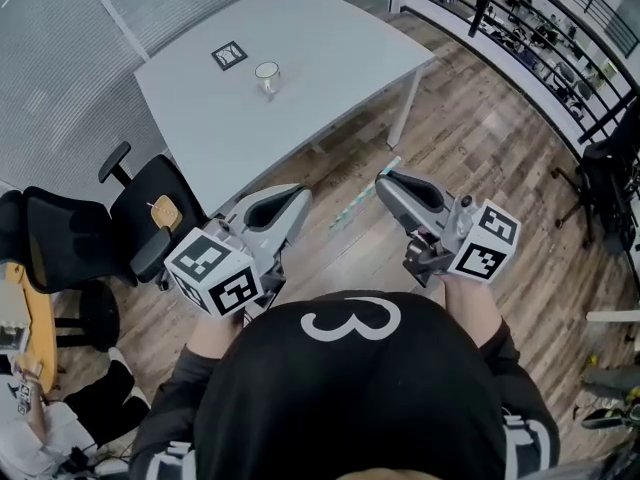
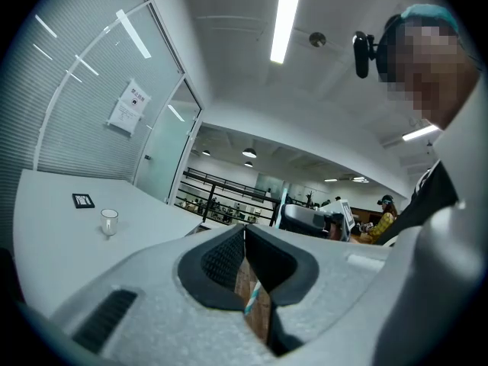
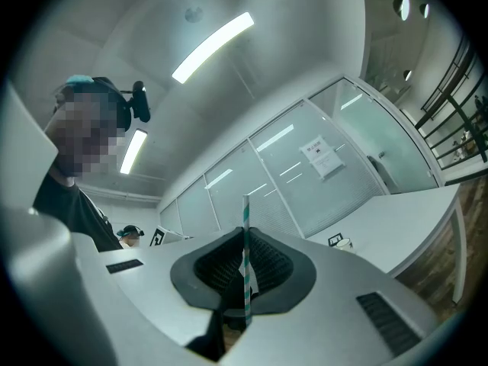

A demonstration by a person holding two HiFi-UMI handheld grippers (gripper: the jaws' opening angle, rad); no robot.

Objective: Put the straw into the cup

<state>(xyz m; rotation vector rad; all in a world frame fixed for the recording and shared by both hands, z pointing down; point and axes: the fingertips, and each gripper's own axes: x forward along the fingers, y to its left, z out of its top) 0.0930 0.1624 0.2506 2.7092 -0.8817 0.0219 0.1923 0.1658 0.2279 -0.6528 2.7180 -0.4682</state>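
Both stand well apart from the cup (image 1: 267,76): right gripper (image 1: 385,180) clamps the straw (image 1: 362,194), left gripper (image 1: 301,195) is closed, empty. The shirt (image 1: 350,398) reads "3".

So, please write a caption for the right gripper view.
Right gripper shut on a striped straw; cup on the white table beyond.

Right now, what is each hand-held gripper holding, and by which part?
The right hand-held gripper pinches the straw near one end; the left hand-held gripper is shut and empty.
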